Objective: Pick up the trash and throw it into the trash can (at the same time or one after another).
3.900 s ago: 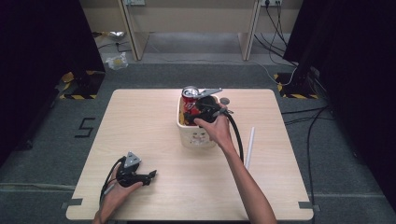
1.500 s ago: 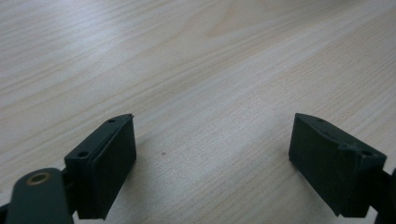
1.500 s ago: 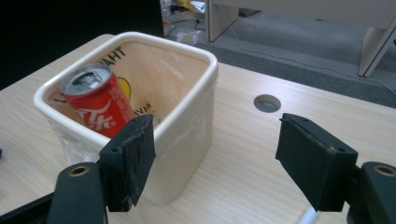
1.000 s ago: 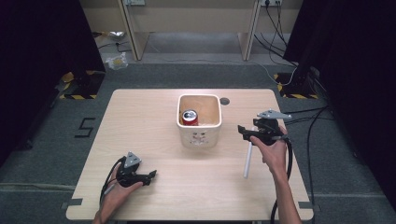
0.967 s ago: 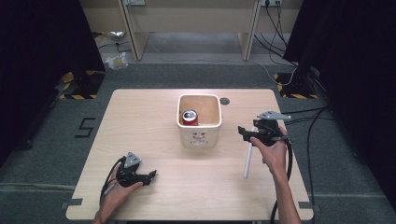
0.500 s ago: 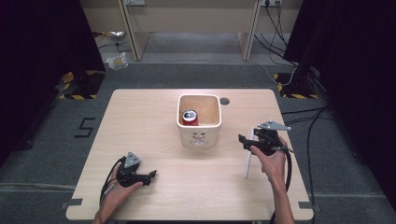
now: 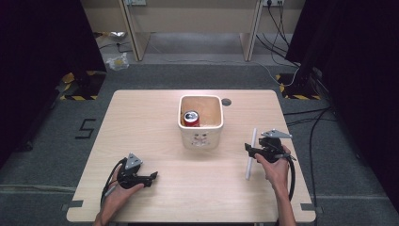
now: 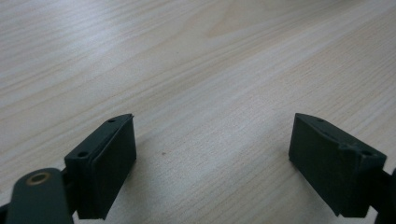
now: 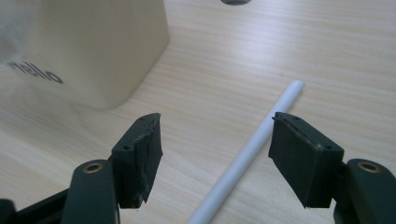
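Lying on the table (image 7: 155, 122), the white straw (image 9: 247, 156) sits between the right gripper (image 9: 215, 154)'s spread, closing fingers; left gripper (image 8: 212, 158) fingers spread; the bin (image 9: 88, 51) reads "hello".

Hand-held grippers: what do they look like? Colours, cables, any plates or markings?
Both are black. The left hand-held gripper and the right hand-held gripper each carry a grey three-cornered plate on top and trail a black cable. The jaws are blocky black pads with small screw holes, on arms with a brass-coloured pivot ring. Forearms bare, no sleeves.
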Action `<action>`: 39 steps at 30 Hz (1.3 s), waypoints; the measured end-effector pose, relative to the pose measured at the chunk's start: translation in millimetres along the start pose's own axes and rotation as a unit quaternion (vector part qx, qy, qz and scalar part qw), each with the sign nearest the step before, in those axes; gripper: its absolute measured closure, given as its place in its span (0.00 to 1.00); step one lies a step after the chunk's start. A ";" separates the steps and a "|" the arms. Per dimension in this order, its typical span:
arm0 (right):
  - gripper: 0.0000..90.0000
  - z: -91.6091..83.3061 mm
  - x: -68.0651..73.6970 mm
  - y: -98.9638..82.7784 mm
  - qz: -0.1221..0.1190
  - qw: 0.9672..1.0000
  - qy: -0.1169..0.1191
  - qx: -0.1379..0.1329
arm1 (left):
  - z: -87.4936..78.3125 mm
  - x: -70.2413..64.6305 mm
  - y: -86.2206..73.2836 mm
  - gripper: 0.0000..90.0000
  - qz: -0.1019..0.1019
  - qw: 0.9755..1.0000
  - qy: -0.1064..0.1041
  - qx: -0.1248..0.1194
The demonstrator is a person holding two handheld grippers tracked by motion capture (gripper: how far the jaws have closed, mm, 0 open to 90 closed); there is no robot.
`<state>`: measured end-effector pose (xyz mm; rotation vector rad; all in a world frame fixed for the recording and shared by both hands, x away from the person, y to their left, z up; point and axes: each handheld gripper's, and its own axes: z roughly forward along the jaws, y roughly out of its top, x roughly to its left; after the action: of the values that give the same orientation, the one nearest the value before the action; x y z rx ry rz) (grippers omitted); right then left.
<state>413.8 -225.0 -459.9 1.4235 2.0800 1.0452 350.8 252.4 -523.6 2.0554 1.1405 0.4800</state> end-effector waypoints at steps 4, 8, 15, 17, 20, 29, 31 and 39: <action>0.42 3.5 -2.4 -4.2 0.003 1.000 -0.003 0.006 | 0.0 0.0 0.0 0.16 0.000 1.000 0.000 0.000; 0.47 8.6 -4.4 -9.8 0.001 1.000 -0.010 0.017 | -0.1 0.1 0.0 0.16 0.000 1.000 0.000 0.000; 0.56 17.0 -5.3 -16.0 -0.004 0.999 -0.017 0.030 | -0.1 0.0 0.0 0.16 0.000 1.000 0.000 0.000; 0.58 18.9 -5.9 -17.5 0.000 0.999 -0.019 0.032 | -0.1 0.1 0.0 0.16 0.000 1.000 0.000 0.000; 0.61 22.1 -6.9 -20.3 0.002 0.999 -0.021 0.035 | -0.1 0.1 0.0 0.16 0.000 1.000 0.000 0.000; 0.63 29.0 -9.1 -25.4 0.008 0.999 -0.019 0.042 | -0.1 0.1 0.0 0.16 0.000 1.000 0.000 0.000; 0.63 29.6 -8.7 -25.6 0.007 0.999 -0.020 0.044 | 0.0 0.1 0.0 0.16 0.000 1.000 0.000 0.000; 0.67 33.2 -11.4 -29.2 0.007 0.998 -0.026 0.053 | -0.2 0.1 0.1 0.16 0.000 1.000 0.000 0.001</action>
<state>423.4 -229.6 -504.3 1.5019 2.1199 0.9052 350.8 252.6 -523.4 2.0578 1.1402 0.4787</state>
